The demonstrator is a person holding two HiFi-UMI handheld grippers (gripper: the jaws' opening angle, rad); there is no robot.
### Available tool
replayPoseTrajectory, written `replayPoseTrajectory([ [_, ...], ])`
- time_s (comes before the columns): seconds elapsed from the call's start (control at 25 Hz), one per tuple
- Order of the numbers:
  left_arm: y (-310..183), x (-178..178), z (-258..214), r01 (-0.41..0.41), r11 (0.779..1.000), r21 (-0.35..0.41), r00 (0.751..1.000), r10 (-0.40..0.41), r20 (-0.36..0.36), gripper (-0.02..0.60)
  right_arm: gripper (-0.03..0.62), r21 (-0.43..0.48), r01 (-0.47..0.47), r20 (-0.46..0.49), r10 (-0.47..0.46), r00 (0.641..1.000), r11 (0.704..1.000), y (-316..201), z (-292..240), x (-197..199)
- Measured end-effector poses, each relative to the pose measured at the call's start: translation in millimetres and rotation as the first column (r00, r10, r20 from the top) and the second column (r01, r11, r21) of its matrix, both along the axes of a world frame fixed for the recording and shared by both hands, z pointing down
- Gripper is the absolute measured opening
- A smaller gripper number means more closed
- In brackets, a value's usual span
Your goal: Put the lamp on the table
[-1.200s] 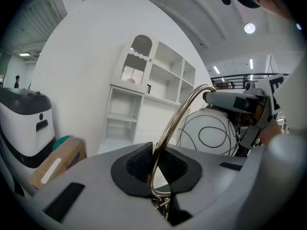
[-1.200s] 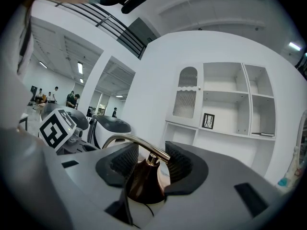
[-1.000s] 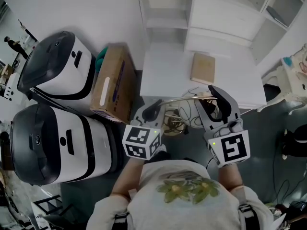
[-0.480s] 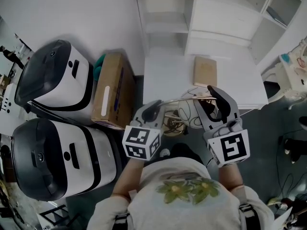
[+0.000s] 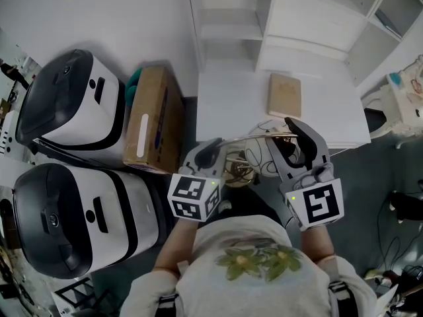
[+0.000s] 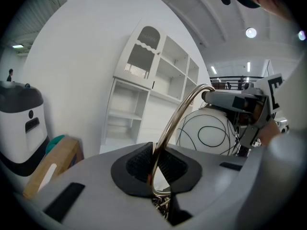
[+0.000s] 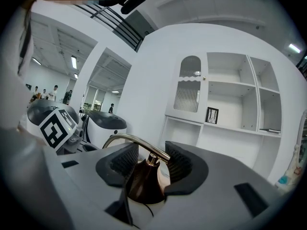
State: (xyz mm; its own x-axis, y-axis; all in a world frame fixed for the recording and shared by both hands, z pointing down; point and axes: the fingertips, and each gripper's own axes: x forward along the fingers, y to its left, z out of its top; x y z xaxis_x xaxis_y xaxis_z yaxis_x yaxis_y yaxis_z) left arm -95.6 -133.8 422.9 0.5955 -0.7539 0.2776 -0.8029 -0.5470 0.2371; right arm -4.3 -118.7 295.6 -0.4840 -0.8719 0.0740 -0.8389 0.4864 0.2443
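The lamp has a curved brass arm (image 5: 248, 137), a brass base (image 5: 236, 172) and a white globe shade (image 6: 211, 133) crossed by black wire lines. I hold it in the air in front of the white table (image 5: 225, 98), near its front edge. My left gripper (image 5: 213, 152) is shut on the brass arm (image 6: 180, 116), which rises out from between its pads. The right gripper (image 5: 281, 132) is closed on the bronze bell-shaped cap (image 7: 143, 181) where the arm meets the shade. In the right gripper view the arm (image 7: 136, 143) arches over the pads.
A tan book (image 5: 285, 94) lies on the table. White shelving (image 5: 291, 25) stands behind it. A cardboard box (image 5: 153, 121) leans left of the table, beside two large white-and-black machines (image 5: 66, 98) (image 5: 66, 210). The floor is dark grey.
Both grippers and the lamp keep their places and grips. Only the head view has shifted slightly.
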Motion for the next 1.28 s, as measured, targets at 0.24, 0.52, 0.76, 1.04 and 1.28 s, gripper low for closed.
replayPoseTrajectory([
  [0.24,-21,8,6,-0.002,1.000,-0.013,1.000,0.002,0.010,0.038,0.192,-0.022,-0.002,0.007,0.002,1.000,1.000,-22,8,9],
  [0.52,-55,18,2,-0.008,1.000,-0.017,1.000,0.008,0.011,0.038,0.192,-0.017,-0.006,0.008,0.006,1.000,1.000,-56,3,19],
  [0.76,-83,24,-6,-0.007,1.000,-0.005,1.000,0.007,0.009,0.039,0.193,-0.002,-0.005,0.007,0.005,1.000,1.000,-83,-6,24],
  [1.04,-116,26,-13,0.013,1.000,0.006,1.000,-0.013,0.007,0.038,0.193,0.012,0.009,0.014,-0.009,1.000,1.000,-116,-13,27],
  [1.28,-142,25,-16,0.028,1.000,0.009,1.000,-0.028,0.011,0.038,0.193,0.015,0.020,0.020,-0.021,1.000,1.000,-142,-15,27],
])
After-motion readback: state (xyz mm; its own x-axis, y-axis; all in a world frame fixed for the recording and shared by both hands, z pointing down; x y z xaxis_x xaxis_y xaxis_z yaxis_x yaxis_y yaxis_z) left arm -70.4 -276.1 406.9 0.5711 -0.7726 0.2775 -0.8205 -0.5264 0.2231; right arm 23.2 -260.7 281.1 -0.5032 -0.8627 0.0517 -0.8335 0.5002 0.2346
